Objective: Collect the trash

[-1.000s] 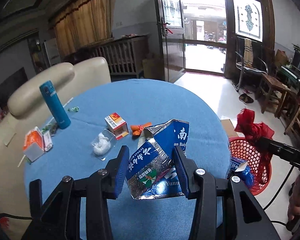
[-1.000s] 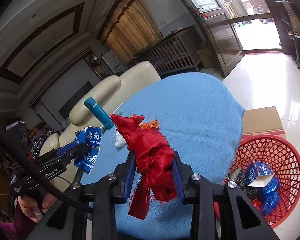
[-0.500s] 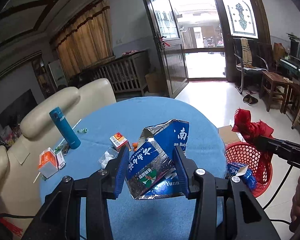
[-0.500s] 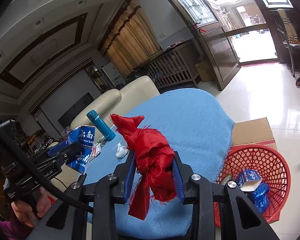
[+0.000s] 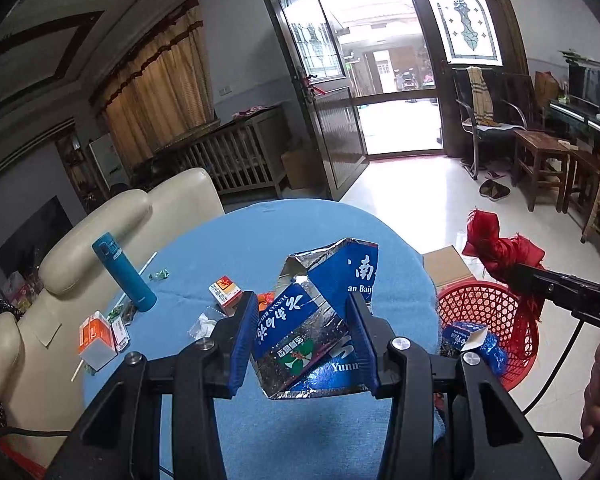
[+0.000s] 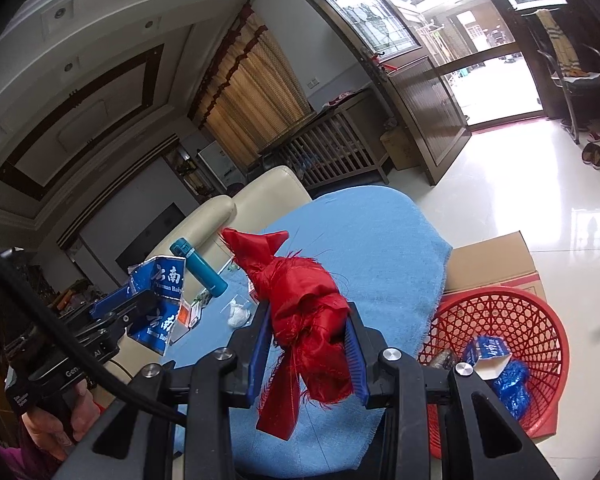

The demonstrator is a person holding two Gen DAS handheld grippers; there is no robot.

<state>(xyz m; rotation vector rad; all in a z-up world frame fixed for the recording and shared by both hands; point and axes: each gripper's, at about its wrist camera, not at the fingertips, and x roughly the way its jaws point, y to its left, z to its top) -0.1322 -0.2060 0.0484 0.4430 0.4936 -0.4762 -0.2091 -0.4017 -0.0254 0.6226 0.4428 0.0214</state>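
Observation:
My left gripper [image 5: 304, 340] is shut on a flattened blue and silver carton [image 5: 320, 320] and holds it above the blue table [image 5: 260, 240]. My right gripper [image 6: 308, 348] is shut on a bundle of red cloth [image 6: 304, 304], held up over the table's right edge. The cloth also shows in the left wrist view [image 5: 500, 252], above the red basket [image 5: 484, 308]. The red basket [image 6: 500, 320] stands on the floor beside the table and holds blue wrappers [image 6: 496, 364]. The carton shows in the right wrist view [image 6: 160, 300] at the left.
On the table lie a teal flask [image 5: 124, 272], an orange and white box [image 5: 96, 340], a small red and white box [image 5: 225, 292], a white wad in clear plastic [image 5: 204, 324] and small scraps. A cream sofa [image 5: 100, 240] is behind. A cardboard box [image 6: 492, 264] lies behind the basket.
Both grippers have risen and drawn back from the table, each still holding its item. The table and basket look smaller and lower in both views.

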